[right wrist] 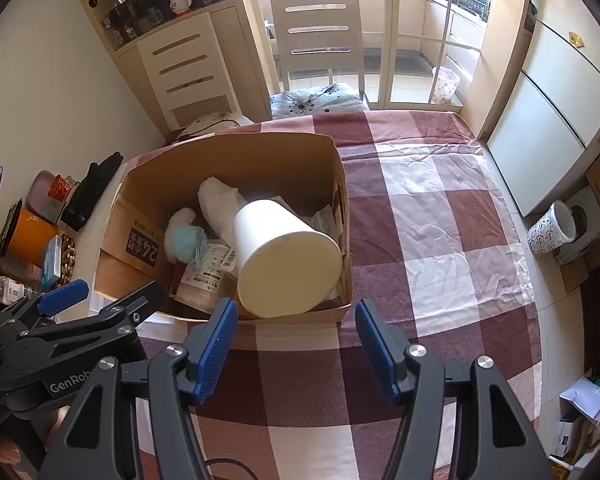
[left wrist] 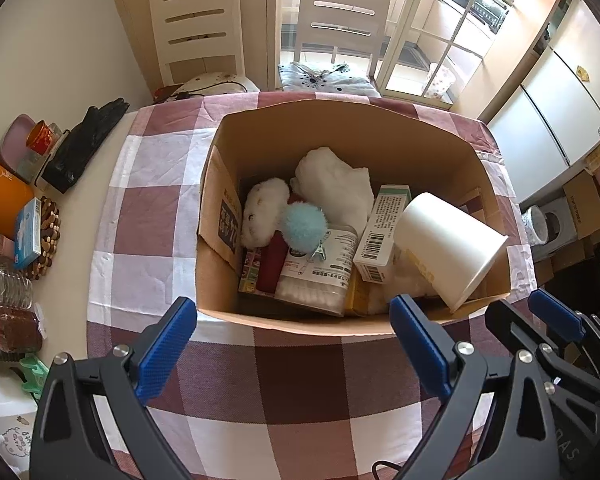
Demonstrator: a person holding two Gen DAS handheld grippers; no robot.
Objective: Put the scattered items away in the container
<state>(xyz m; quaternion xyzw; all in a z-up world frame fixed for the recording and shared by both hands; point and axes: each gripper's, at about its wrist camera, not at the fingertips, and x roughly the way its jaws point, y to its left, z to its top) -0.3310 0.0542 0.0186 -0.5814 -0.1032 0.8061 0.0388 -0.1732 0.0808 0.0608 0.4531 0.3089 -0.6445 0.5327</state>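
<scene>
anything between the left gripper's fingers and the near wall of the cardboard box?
Nothing: only bare checked tablecloth lies between the open left gripper and the cardboard box, as the left wrist view shows.

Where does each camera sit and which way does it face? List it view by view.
Left wrist: on the left gripper, angled down at the cardboard box; its own open fingers and the right gripper show.
Right wrist: on the right gripper, angled down at the box's near right corner; the left gripper shows.
Shared: box, white cup, checked tablecloth.
</scene>
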